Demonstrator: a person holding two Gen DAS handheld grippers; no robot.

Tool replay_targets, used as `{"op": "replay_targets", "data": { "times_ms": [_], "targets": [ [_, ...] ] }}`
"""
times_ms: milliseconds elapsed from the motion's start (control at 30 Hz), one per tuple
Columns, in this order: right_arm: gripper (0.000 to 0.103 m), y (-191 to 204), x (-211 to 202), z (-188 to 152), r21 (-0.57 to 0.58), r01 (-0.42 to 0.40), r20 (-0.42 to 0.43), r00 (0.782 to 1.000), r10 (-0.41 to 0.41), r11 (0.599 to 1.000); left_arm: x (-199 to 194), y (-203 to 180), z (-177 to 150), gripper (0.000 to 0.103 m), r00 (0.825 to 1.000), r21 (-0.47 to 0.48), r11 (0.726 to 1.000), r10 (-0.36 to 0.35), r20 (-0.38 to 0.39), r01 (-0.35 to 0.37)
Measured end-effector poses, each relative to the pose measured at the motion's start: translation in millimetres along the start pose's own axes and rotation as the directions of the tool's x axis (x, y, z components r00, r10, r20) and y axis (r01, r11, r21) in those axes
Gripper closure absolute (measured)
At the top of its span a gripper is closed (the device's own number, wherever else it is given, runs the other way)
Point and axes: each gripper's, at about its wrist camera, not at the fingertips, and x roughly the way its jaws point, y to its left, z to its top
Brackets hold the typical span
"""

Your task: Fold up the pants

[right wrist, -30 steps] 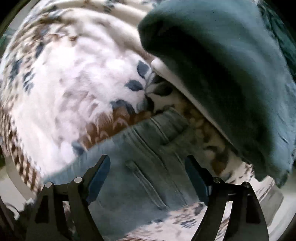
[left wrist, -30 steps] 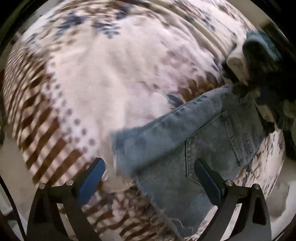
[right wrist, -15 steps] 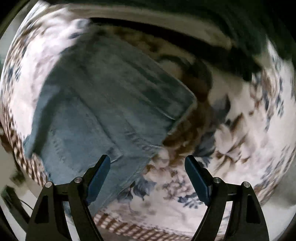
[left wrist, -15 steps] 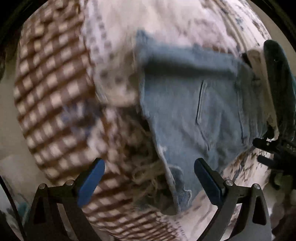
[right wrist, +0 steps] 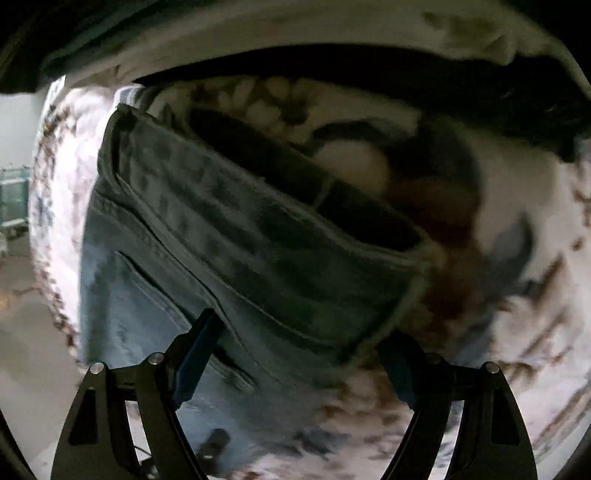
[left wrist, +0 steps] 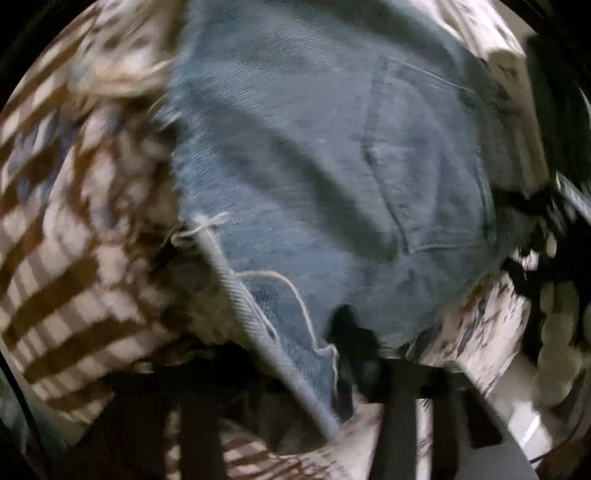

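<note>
Light blue denim shorts [left wrist: 314,166] lie on a patterned blanket [left wrist: 62,229], back pocket up, frayed hem toward me. In the left wrist view my left gripper [left wrist: 306,373] is low at the frayed hem; its fingers are dark, blurred and partly covered by denim, and the jaws look drawn close around the hem edge. In the right wrist view the shorts [right wrist: 229,236] show their waistband corner. My right gripper [right wrist: 299,354] is open, its jaws straddling that waistband corner, close above the cloth.
The blanket [right wrist: 517,229] has white, brown and blue flowers, with brown checks at its left border. A dark green cushion or cloth [right wrist: 110,33] lies beyond the waistband. Pale floor [right wrist: 22,302] shows past the blanket's left edge.
Both grippers have dropped close to the shorts. The left one moved onto the frayed hem and its fingers came together. The right one moved to the waistband corner, still open.
</note>
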Motion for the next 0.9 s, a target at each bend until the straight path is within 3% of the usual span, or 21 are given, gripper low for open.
{"op": "replay_targets", "data": {
  "times_ms": [33, 100, 200, 400, 567, 667, 733, 767, 833, 867, 900],
  "targets": [
    [0.029, -3, 0, 1, 0.013, -0.001, 0.014, 1.0, 0.0, 1.0, -1, -2, -2, 0.079, 1.0, 0.024, 1.0, 0.006, 0.014, -0.006],
    [0.05, -5, 0, -2, 0.008, 0.006, 0.034, 0.999, -0.006, 1.0, -5, -3, -2, 0.09, 0.999, 0.051, 0.999, -0.008, 0.037, 0.006],
    [0.066, -2, -17, -17, 0.011, 0.028, 0.075, 0.997, -0.028, 1.0, -19, 1, -5, 0.092, 0.999, 0.111, 0.994, -0.013, 0.051, 0.007],
    [0.07, 1, -52, -47, 0.08, 0.022, 0.072, 0.997, -0.027, 0.997, -59, 0, 6, 0.096, 0.997, 0.265, 0.964, 0.016, 0.079, -0.037],
    [0.071, 22, -68, -124, 0.176, -0.056, 0.056, 0.997, 0.047, 0.983, -100, 8, 11, 0.096, 0.991, 0.387, 0.917, 0.047, 0.127, -0.093],
    [0.067, 19, -49, -162, 0.234, -0.089, -0.006, 0.996, 0.093, 0.968, -91, 24, 10, 0.095, 0.989, 0.399, 0.907, 0.099, 0.106, -0.134],
    [0.047, 17, -17, -171, 0.233, -0.112, -0.09, 0.987, 0.136, 0.966, -73, 49, 13, 0.087, 0.985, 0.342, 0.923, 0.159, 0.07, -0.173],
    [0.044, 10, 0, -174, 0.248, -0.137, -0.144, 0.974, 0.176, 0.959, -64, 63, 12, 0.077, 0.983, 0.278, 0.943, 0.18, 0.041, -0.185],
    [0.044, -3, 6, -182, 0.271, -0.164, -0.162, 0.964, 0.213, 0.948, -64, 82, 7, 0.071, 0.992, 0.148, 0.981, 0.128, 0.016, -0.129],
    [0.044, -7, 0, -185, 0.261, -0.172, -0.149, 0.965, 0.215, 0.95, -68, 86, 3, 0.062, 0.992, 0.112, 0.986, 0.121, 0.027, -0.123],
    [0.044, -8, -6, -186, 0.246, -0.174, -0.133, 0.968, 0.211, 0.954, -75, 89, -2, 0.046, 0.992, 0.082, 0.989, 0.119, 0.036, -0.121]
  ]
}}
